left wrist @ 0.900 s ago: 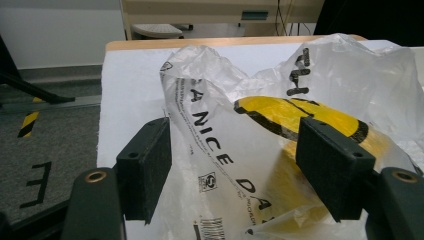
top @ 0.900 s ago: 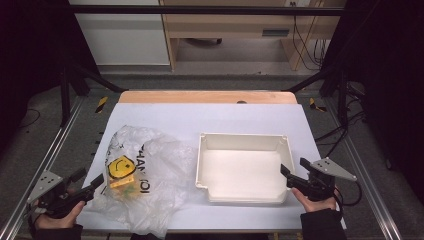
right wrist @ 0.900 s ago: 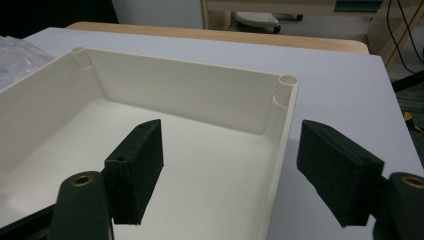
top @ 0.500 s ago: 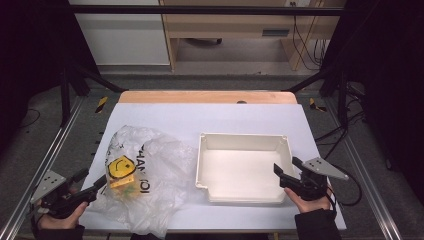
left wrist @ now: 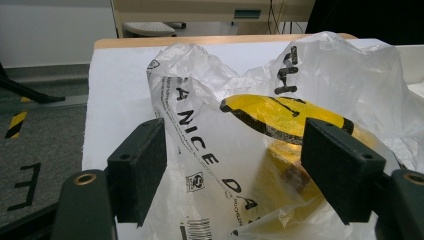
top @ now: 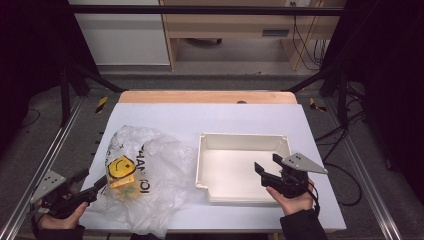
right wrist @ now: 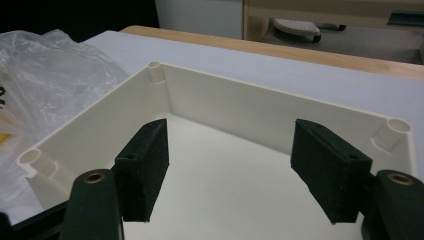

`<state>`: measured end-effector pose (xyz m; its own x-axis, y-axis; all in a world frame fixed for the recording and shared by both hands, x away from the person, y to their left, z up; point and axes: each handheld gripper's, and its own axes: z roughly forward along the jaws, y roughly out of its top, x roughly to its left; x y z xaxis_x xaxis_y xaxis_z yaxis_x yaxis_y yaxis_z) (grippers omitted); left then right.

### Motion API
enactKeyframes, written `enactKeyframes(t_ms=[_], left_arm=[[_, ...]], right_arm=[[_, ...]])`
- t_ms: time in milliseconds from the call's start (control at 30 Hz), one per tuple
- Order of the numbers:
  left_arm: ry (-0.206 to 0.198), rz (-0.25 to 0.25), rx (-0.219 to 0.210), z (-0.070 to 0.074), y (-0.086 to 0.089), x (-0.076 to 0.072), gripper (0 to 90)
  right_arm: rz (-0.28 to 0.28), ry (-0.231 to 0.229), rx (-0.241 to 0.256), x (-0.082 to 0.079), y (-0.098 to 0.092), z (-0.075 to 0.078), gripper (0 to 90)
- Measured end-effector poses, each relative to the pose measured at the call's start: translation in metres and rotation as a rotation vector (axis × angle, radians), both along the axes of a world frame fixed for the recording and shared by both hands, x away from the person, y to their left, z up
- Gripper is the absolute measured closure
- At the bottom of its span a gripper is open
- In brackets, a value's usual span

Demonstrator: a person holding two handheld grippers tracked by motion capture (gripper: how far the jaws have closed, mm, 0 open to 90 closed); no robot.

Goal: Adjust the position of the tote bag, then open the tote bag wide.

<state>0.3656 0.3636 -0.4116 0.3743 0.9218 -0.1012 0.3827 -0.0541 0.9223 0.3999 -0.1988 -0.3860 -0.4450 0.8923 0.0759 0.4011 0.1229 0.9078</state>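
A white table (top: 165, 112) with a wooden strip along its far edge carries everything here. On its right half sits a shallow cream tray (top: 242, 141), open side up, its inside bare, with small round posts in its corners (these are plain in the right gripper view). On the left half lies a crumpled clear plastic bag (top: 155, 175) printed with black lettering and a yellow smiley face (top: 120, 167); its right edge lies just beside the tray's left wall, though whether the two touch cannot be told. Something yellow shows through the plastic under the face, but the creases hide what it is. The right gripper (top: 268, 166) is held in a hand (top: 295, 202) at the tray's near right corner, its jaws wide apart over the tray floor and holding nothing; in its own view the two black pads frame the tray's far wall. The left gripper (top: 92, 182) is gripped by the other hand (top: 60, 217) at the table's near left corner, pointing toward the bag. In its own view the jaws stand wide open on either side of the bag's near fold, the plastic bulging between them, with no pad pressed against it.
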Motion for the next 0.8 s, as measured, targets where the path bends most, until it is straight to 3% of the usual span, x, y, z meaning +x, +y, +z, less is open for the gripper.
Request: enactKeyframes(t_ms=[800], left_arm=[[0.004,0.043,-0.006,-0.003,0.009,0.000,27.0]], right_arm=[[0.149,-0.019,-0.029,0.006,0.068,0.007,28.8]])
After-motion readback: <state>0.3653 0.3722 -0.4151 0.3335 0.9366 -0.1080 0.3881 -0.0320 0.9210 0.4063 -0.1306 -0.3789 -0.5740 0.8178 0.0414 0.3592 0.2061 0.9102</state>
